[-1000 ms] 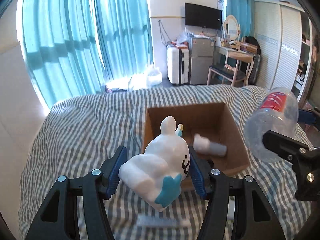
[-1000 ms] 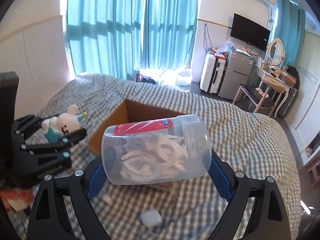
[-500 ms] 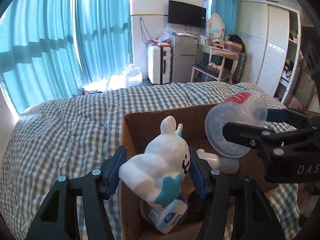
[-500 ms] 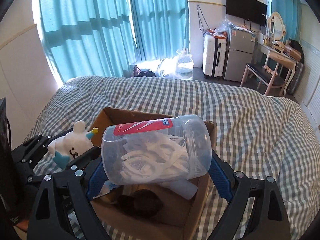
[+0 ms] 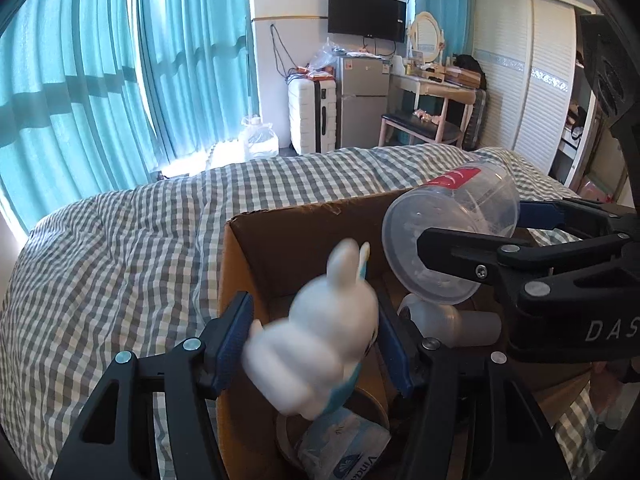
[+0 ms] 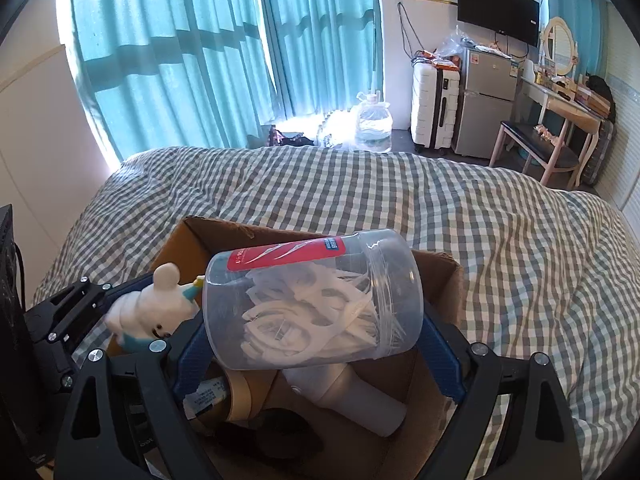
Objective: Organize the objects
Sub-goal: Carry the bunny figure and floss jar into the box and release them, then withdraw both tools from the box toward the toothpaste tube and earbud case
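Observation:
An open cardboard box (image 5: 280, 240) sits on the checked bed; it also shows in the right wrist view (image 6: 440, 276). My left gripper (image 5: 316, 340) is over the box with its jaws spread; the white rabbit figure (image 5: 324, 332) is blurred between them and tipped forward, loose from the left pad. The rabbit (image 6: 154, 312) also shows in the right wrist view. My right gripper (image 6: 316, 344) is shut on a clear plastic jar (image 6: 316, 304) with a red label and white picks inside, held above the box. The jar (image 5: 452, 236) also shows in the left wrist view.
Inside the box lie a grey-white bottle (image 6: 352, 396), a tape roll (image 6: 240, 392), a tissue pack (image 5: 348, 448) and a dark object (image 6: 276, 436). The checked bedcover (image 6: 500, 232) surrounds the box. Curtains, a suitcase, a fridge and a desk stand beyond the bed.
Both grippers have moved forward over the box. The left jaws have opened and the rabbit has started to drop and tilt. The jar stays gripped in the right.

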Available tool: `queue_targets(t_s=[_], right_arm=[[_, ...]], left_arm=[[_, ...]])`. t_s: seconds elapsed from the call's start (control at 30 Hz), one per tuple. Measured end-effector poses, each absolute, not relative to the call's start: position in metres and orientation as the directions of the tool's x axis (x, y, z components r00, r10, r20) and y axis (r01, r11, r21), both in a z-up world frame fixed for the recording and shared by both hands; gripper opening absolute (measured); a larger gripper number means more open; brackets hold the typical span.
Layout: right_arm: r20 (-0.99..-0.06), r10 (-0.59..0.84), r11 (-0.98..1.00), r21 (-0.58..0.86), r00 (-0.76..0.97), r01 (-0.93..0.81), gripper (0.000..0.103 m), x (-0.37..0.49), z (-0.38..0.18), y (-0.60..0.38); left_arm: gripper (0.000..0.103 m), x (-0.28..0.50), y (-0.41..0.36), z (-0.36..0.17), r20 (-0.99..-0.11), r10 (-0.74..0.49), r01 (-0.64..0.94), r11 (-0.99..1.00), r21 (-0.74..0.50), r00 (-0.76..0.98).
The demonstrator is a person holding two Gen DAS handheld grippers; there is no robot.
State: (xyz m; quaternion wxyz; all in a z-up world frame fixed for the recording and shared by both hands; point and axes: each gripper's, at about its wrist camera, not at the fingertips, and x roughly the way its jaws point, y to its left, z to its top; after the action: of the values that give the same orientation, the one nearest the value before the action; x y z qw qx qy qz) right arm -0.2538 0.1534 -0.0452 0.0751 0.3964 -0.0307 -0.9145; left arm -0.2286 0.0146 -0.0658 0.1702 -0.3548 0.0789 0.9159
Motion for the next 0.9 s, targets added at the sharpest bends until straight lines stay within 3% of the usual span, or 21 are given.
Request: queue_targets(t_s=[0.03,0.1,0.13,0.33,0.4,0.63,0.9], right_arm=[[-0.716,-0.164,-0.986,0.117,-0.679,0.115,0.09,-0.253,-0.044,0.154],[-0.697,-0.18,-0.984,0.133,-0.694,0.121,0.09,-0.248,-0.037,0.155],[-0.694,-0.185,-0.983,0.145,-0.696,0.116,0.091,-0.246,-0.034,0.156],[-0.627,-0.221,-0.969,0.226,-0.747,0.097,0.091,-0.214,0.01,0.168],[-0.609,-0.215,-0.972,0.206,-0.763,0.11,0.091,-0.196,0.03,0.168],[-0.566,-0.177,-0.984,0.12,-0.805,0.132,0.091,-0.131,0.081,0.177],[-0.608,-0.153,-0.983,0.016,-0.779,0.181,0.091,-0.073,0.063,0.163]], left_arm=[[0.064,-0.226,0.015,-0.065,-0.672,0.26,-0.372,-0.928,0.024,-0.693],[0.081,-0.223,0.015,-0.061,-0.671,0.264,-0.372,-0.928,0.018,-0.693],[0.084,-0.221,0.015,-0.059,-0.669,0.273,-0.374,-0.927,0.007,-0.691],[0.086,-0.196,0.013,-0.03,-0.667,0.265,-0.363,-0.932,0.009,-0.697],[0.095,-0.185,0.012,-0.016,-0.652,0.249,-0.352,-0.936,0.029,-0.716],[0.103,-0.133,0.006,0.038,-0.574,0.215,-0.302,-0.951,0.059,-0.79],[0.103,-0.099,-0.006,0.031,-0.596,0.109,-0.21,-0.972,0.102,-0.795]])
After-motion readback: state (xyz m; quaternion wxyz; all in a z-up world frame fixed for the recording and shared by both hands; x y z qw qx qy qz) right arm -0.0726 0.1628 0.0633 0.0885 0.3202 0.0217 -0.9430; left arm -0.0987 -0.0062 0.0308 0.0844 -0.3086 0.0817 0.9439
